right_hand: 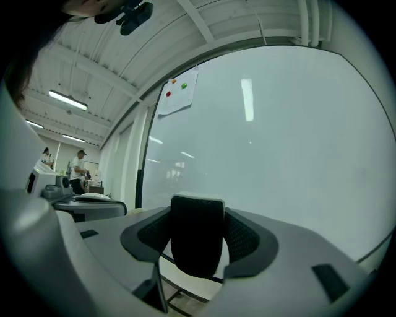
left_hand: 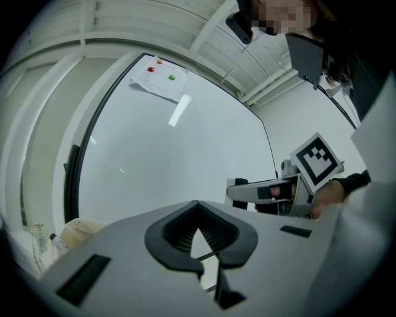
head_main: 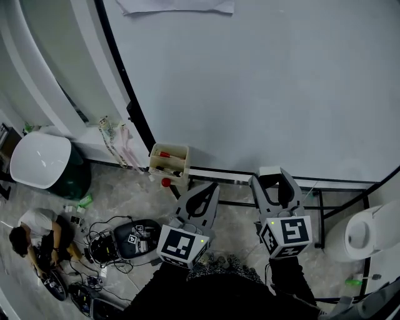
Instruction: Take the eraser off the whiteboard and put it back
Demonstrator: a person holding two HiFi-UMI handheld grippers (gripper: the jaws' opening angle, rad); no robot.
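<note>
The eraser (head_main: 269,170), black with a white back, sits between the jaws of my right gripper (head_main: 272,179), just in front of the whiteboard (head_main: 262,81). In the right gripper view the eraser (right_hand: 197,238) fills the gap, with the pads of the gripper (right_hand: 197,243) pressed on both sides and the board (right_hand: 278,142) close behind it. My left gripper (head_main: 208,187) hangs beside it on the left, jaws closed with nothing in them. In the left gripper view the closed jaws of that gripper (left_hand: 199,240) point at the board (left_hand: 173,161), and the right gripper (left_hand: 263,193) shows at the right.
A paper sheet (head_main: 178,6) is pinned at the top of the board. A wooden marker box (head_main: 169,161) hangs at the board's lower left edge. The board's black stand frame (head_main: 315,190) runs below. On the floor are a crouching person (head_main: 34,234), cables, and white round furniture (head_main: 40,159).
</note>
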